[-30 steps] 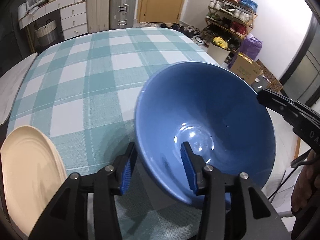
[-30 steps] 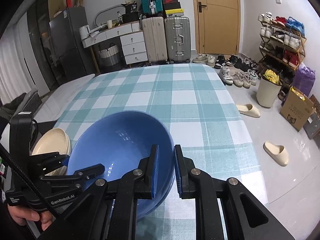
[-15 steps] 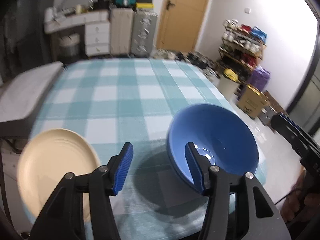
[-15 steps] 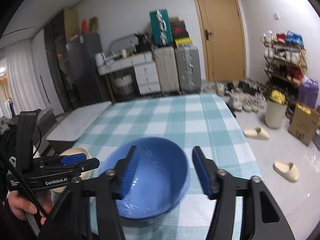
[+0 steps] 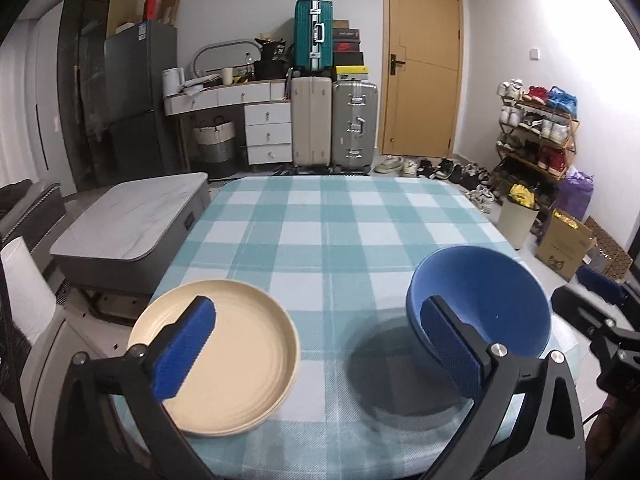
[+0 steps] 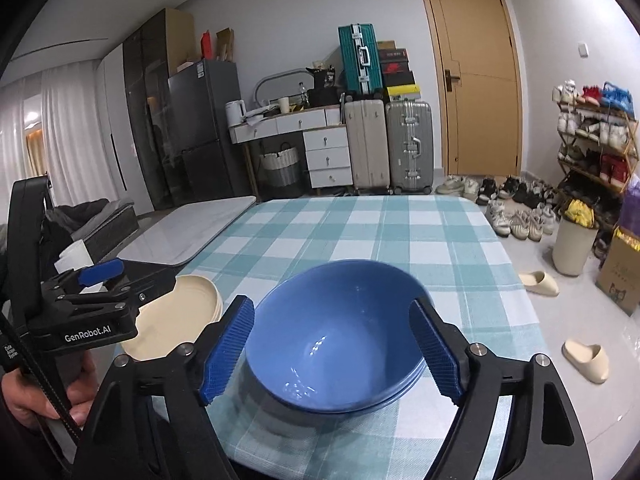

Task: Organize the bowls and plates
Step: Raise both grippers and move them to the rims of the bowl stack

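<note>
On the checked desk [image 5: 332, 220], near edge: one cream plate [image 5: 240, 352] at left, one blue bowl [image 5: 492, 304] at right, set apart, both upright.

Left tool [image 5: 316, 352]: jaws have just been opening and stand very wide, nothing between the pads; one pad overlaps the plate in its view, the other the bowl's near rim, neither pressing.

Right tool [image 6: 332, 356]: jaws have just been opening, wide; the bowl [image 6: 332, 336] lies between the pads, which stand clear of its rim.

Right wrist view only: a double line at the bowl's lower rim, perhaps two nested bowls, hard to tell; the left tool's body [image 6: 84, 312], lettered, with a hand [image 6: 36, 392] beneath it; slippers [image 6: 586, 360] on the floor.

Left wrist view only: the whole plate. In the right view the plate [image 6: 180, 312] is half hidden behind the left tool. The right tool [image 5: 600, 320] is cut off at that frame's right edge.
</note>
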